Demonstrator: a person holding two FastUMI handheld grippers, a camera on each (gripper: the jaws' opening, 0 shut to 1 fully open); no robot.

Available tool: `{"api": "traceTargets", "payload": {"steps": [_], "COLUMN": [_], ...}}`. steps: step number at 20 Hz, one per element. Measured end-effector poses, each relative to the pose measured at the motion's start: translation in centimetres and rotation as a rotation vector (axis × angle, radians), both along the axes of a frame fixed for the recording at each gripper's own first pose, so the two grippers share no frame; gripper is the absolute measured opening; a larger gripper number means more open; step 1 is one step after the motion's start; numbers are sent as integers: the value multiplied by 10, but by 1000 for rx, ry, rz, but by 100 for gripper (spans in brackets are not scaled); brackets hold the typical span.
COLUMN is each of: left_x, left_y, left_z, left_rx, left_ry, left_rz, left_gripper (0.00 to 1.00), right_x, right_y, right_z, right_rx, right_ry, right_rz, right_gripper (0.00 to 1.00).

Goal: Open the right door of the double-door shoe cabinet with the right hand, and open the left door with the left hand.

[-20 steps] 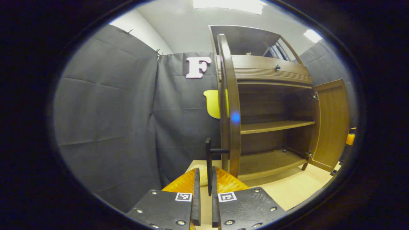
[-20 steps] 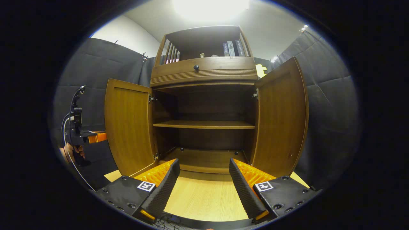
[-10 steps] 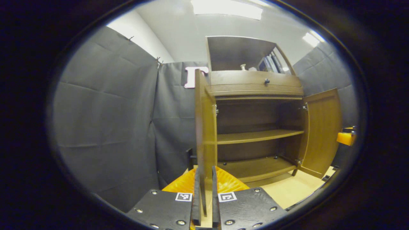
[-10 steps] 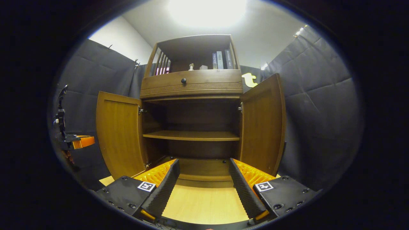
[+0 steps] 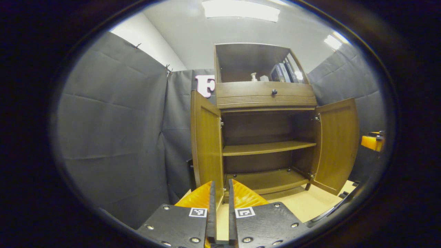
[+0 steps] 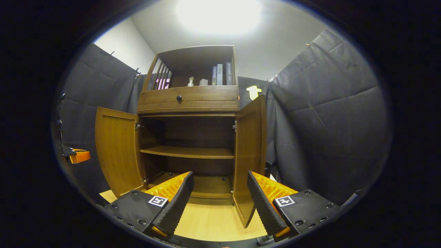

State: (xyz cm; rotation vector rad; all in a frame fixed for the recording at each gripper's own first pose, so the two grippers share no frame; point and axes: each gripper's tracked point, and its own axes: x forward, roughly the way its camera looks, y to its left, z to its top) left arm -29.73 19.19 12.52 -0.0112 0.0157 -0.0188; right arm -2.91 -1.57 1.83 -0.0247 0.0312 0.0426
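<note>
The brown shoe cabinet (image 5: 265, 100) stands with both doors swung out. In the left gripper view its left door (image 5: 206, 144) is just beyond my left gripper (image 5: 220, 213), whose fingers are drawn to a narrow slit with nothing in it. The right door (image 5: 339, 144) hangs wide at the far side. In the right gripper view the left door (image 6: 117, 151) and the right door (image 6: 249, 151) frame the bare inner shelf (image 6: 187, 152). My right gripper (image 6: 220, 193) is open, low before the cabinet and clear of the doors.
A drawer with a dark knob (image 6: 178, 98) sits above the doors. Books (image 6: 220, 74) and small items stand in the top niche. The cabinet rests on a light wooden floor (image 6: 210, 224). Black cloth walls close in on both sides.
My left gripper has come off the left door's handle and drawn back. The right gripper has backed away too and turned right. Both doors stay open.
</note>
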Motion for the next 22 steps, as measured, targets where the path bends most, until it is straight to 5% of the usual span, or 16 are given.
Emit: {"api": "traceTargets", "payload": {"steps": [7,13,22], "left_x": [-11,-13,-15], "left_y": [-1,-5,7], "left_z": [4,15,22], "left_rx": [-2,-27,-1], "left_ry": [7,-30,-57], "left_rz": [34,43,109], "left_gripper": [16,89,89], "right_x": [-10,-6,-1], "right_y": [-34,-37,-42], "right_z": [-9,-2,7], "right_rx": [-17,-10,-19], "right_ry": [20,5,-12], "right_rz": [-49,-43,-39], "right_gripper": [95,95,95]}}
